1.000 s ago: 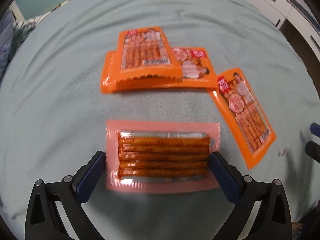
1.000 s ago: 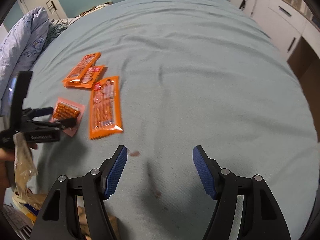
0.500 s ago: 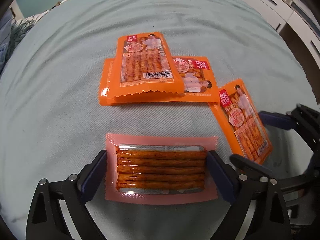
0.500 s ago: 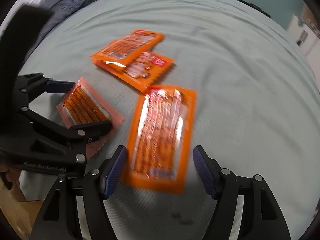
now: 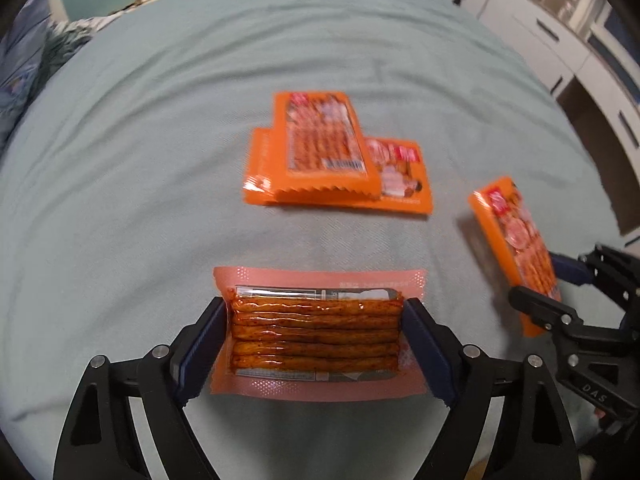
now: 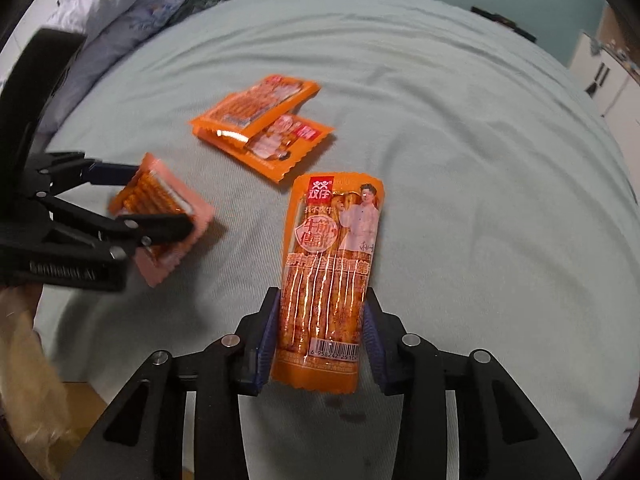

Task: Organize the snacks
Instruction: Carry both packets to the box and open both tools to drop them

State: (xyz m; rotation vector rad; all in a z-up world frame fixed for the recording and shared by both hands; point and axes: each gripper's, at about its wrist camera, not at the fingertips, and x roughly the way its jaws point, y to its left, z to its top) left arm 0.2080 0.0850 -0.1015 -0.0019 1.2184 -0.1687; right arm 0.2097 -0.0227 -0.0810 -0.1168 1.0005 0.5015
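Between the pads of the left gripper point(image 5: 316, 344), jaws closing: a pink snack pack point(image 5: 318, 332) with a clear window over reddish-orange sticks, gripped by its short ends and lifted clear of the pale green bedsheet point(image 5: 160, 160), as the right wrist view shows. Faint print along its far edge, too small to read.

Between the pads of the right gripper point(image 6: 320, 332), jaws closing, pads pressing its long sides: a long orange snack pack point(image 6: 332, 276), tip pointing away from the tool. Red logo at its far end reading 双仔, a round seal with large characters beneath, a figure in white beside it, a barcode at the near end beginning 6 958242.

Ahead of both tools, flat on the sheet: two orange snack packs point(image 5: 340, 164), one overlapping the other, print blurred.

Stamped on the right gripper's arm, seen from the left: DAS.
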